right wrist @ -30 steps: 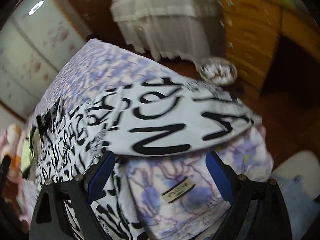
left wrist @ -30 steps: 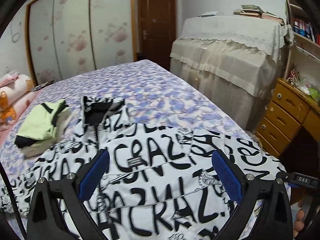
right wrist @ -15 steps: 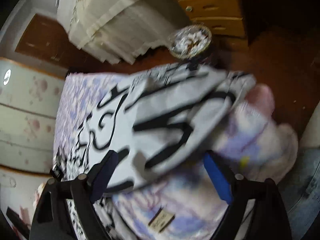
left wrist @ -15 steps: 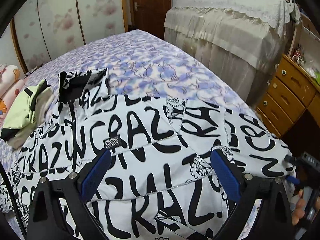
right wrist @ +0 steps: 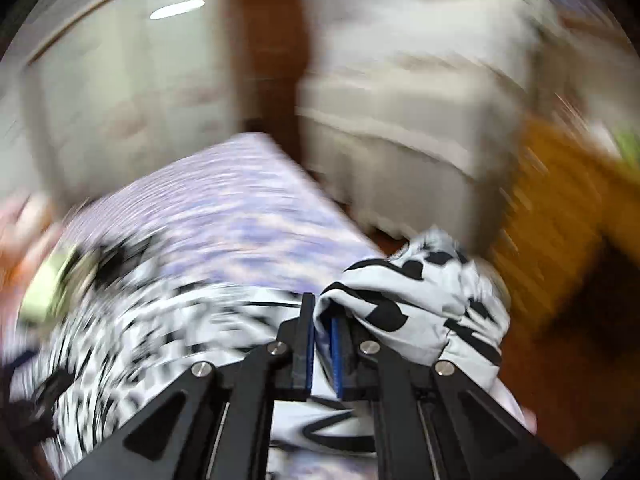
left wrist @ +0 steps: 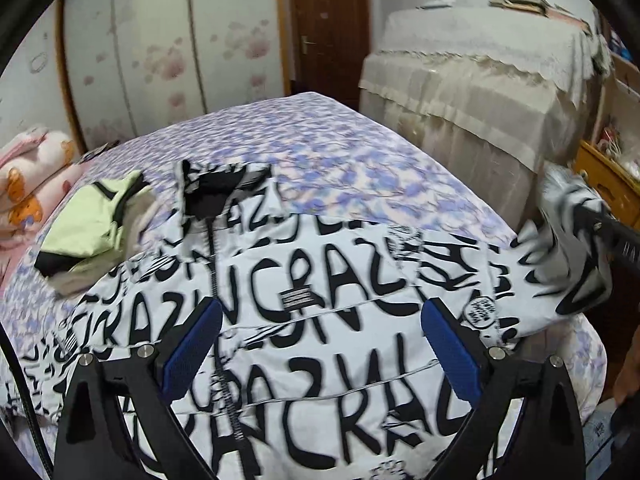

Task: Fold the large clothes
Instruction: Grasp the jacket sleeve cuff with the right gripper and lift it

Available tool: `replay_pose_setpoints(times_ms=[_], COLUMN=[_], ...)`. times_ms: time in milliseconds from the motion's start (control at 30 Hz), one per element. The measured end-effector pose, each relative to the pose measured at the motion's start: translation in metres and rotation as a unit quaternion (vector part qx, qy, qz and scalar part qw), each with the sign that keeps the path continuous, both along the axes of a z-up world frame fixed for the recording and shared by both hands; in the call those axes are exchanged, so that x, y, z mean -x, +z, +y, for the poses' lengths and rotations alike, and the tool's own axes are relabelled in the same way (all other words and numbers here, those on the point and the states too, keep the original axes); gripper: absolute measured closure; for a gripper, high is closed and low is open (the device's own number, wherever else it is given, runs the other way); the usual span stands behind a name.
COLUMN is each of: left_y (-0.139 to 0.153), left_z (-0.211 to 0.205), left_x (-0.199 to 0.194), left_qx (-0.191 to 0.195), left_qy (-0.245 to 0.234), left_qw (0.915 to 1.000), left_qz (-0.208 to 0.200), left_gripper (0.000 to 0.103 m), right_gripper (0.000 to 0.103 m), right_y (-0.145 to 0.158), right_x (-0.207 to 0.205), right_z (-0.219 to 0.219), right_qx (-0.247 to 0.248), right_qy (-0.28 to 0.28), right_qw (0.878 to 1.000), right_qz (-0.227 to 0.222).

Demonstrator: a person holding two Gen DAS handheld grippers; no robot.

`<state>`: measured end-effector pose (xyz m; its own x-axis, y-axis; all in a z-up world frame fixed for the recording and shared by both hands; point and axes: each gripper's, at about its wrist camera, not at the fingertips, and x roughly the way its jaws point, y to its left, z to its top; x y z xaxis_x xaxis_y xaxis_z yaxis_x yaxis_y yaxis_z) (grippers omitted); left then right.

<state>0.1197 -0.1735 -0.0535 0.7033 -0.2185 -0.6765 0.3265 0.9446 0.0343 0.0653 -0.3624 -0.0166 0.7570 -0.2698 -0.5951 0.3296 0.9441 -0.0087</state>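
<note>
A large white jacket (left wrist: pixel 320 248) with black lettering lies spread, zip side up, on the bed. My left gripper (left wrist: pixel 320 312) hovers open over its chest with nothing between the blue pads. At the right edge of the left wrist view the jacket's sleeve (left wrist: pixel 568 240) is lifted off the bed, bunched at the right gripper's black tip (left wrist: pixel 612 232). In the blurred right wrist view, my right gripper (right wrist: pixel 322 308) has its jaws closing, the pads pinching a fold of the sleeve (right wrist: pixel 420 292), which drapes over the right finger.
A folded green garment (left wrist: pixel 88 232) sits left of the jacket's collar. The bed (left wrist: pixel 340 152) has a purple floral sheet and pink bedding (left wrist: pixel 28 168) at its far left. Cloth-covered furniture (left wrist: pixel 480 92) and wooden drawers (left wrist: pixel 608 184) stand right of the bed.
The right gripper went from wide open around the sleeve end to closed on it, rolled upright and rose, lifting the sleeve. The left gripper drew back a little and stayed open.
</note>
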Motion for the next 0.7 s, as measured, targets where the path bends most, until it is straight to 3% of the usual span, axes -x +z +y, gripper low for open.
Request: replay_pose_setpoints(times_ms=[133,233,267,433,600,700], left_y=[-0.011,-0.03,-0.038,-0.072,-0.098,-0.115], left_z=[0.031,0.042,0.045,0.049,0.043,0.036], left_x=[-0.011,-0.017,-0.019,-0.031,-0.042,-0.06], left_qx=[0.02,0.017,0.02,0.081,0.132,0.16], left_qy=[0.017,0.019,0.015,-0.014,-0.037,-0.048], left_qw=[0.9991,0.9978,0.9969,0.9846,0.9718,0.9605], left_qz=[0.034,0.061,0.075,0.154,0.192,0.223], left_gripper=[0.004,0.004,0.004,0.004,0.004,0.013], right_gripper=[0.094,0.07,0.061,0.061,0.061,0.061], right_y=[-0.036,-0.077,-0.089,-0.111,-0.11,-0.116], right_x=[-0.018,-0.018,-0.015,0.013,0.036,0.037], right_z=[0.063,0.074,0.073,0.054,0.043,0.04], right_qx=[0.003,-0.039,-0.053,-0.122,-0.163,-0.189], right_qy=[0.12,0.148,0.149,0.132,0.103,0.088], right_qw=[0.991,0.981,0.979,0.971,0.97,0.968], right_qz=[0.059,0.115,0.131,0.156,0.146,0.141])
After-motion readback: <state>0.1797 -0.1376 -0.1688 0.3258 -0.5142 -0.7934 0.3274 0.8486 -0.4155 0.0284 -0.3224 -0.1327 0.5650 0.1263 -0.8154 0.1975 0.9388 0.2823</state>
